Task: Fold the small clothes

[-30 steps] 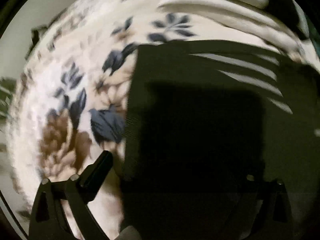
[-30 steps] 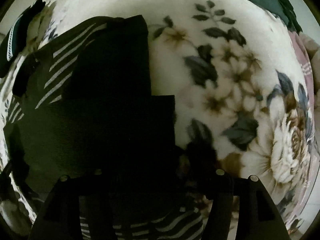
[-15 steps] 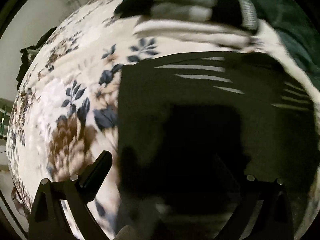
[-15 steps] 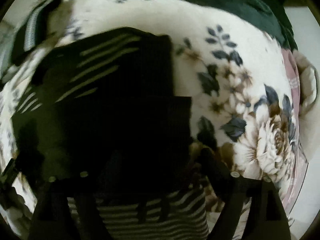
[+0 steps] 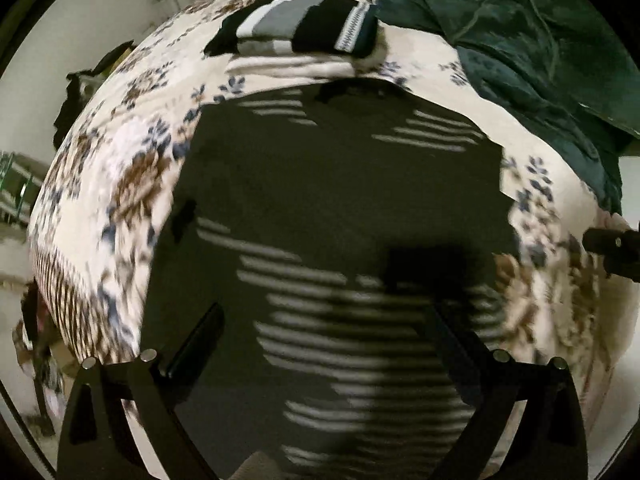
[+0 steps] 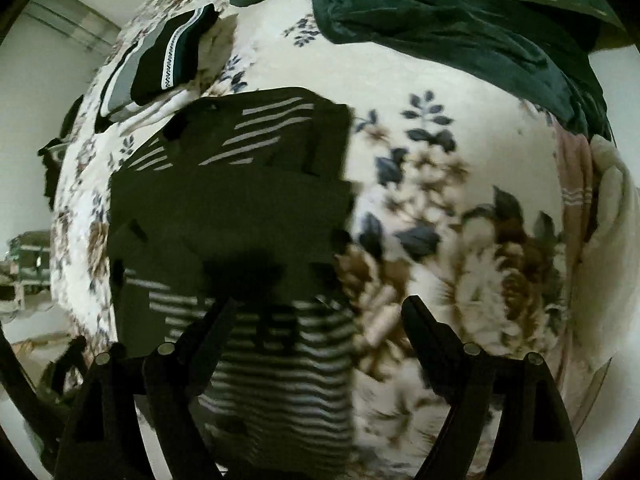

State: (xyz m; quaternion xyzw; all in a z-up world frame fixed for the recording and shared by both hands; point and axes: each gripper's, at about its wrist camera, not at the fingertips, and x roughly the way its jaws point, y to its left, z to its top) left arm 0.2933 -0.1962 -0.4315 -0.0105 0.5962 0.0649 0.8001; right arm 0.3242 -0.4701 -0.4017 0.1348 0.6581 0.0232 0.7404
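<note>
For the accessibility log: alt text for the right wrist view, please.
The open right gripper hovers over a dark garment with pale stripes lying on a floral blanket. Behind it sit folded clothes and a rumpled dark green blanket.

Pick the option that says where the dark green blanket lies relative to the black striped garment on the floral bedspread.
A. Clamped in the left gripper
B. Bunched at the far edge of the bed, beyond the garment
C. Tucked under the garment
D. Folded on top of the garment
B: the dark green blanket is heaped at the far side of the floral bedspread, apart from the black striped garment.
</note>
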